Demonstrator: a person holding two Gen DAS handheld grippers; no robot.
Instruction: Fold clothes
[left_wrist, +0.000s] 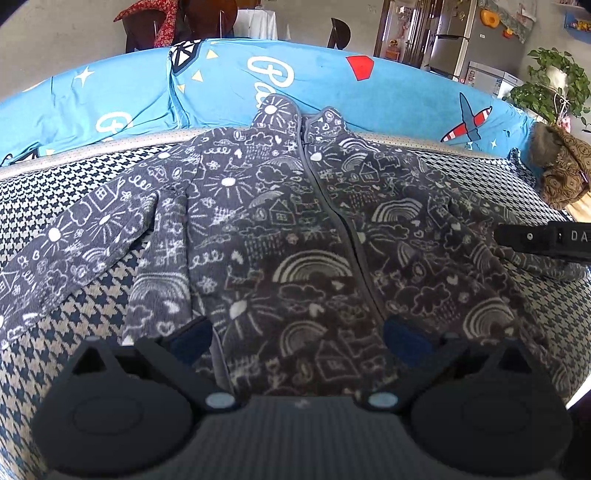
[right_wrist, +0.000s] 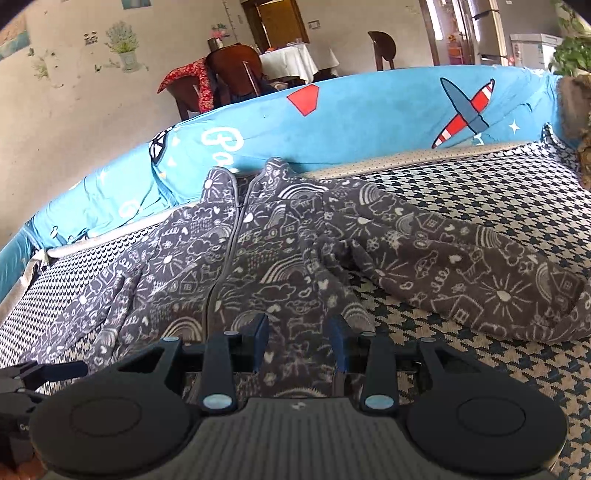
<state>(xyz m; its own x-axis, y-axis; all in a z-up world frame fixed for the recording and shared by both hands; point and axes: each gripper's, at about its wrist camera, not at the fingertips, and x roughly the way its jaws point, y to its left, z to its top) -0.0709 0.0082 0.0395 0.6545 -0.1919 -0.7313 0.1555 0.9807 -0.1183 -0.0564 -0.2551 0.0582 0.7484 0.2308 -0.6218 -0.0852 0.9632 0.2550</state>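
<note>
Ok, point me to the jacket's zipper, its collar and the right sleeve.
zipper (left_wrist: 334, 206): left wrist view, mid-chest stretch of the grey zip line.
collar (right_wrist: 221, 181): right wrist view, left collar flap.
right sleeve (right_wrist: 461, 266): right wrist view, mid-sleeve.

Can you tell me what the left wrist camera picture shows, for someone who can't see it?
A gray doodle-print jacket lies flat, zipped, on a houndstooth cushion. The open left gripper sits at its bottom hem, holding nothing.

Fuzzy fleece jacket (left_wrist: 280, 236), woven houndstooth cover (left_wrist: 55, 199), matt plastic tongs (right_wrist: 300, 341)
</note>
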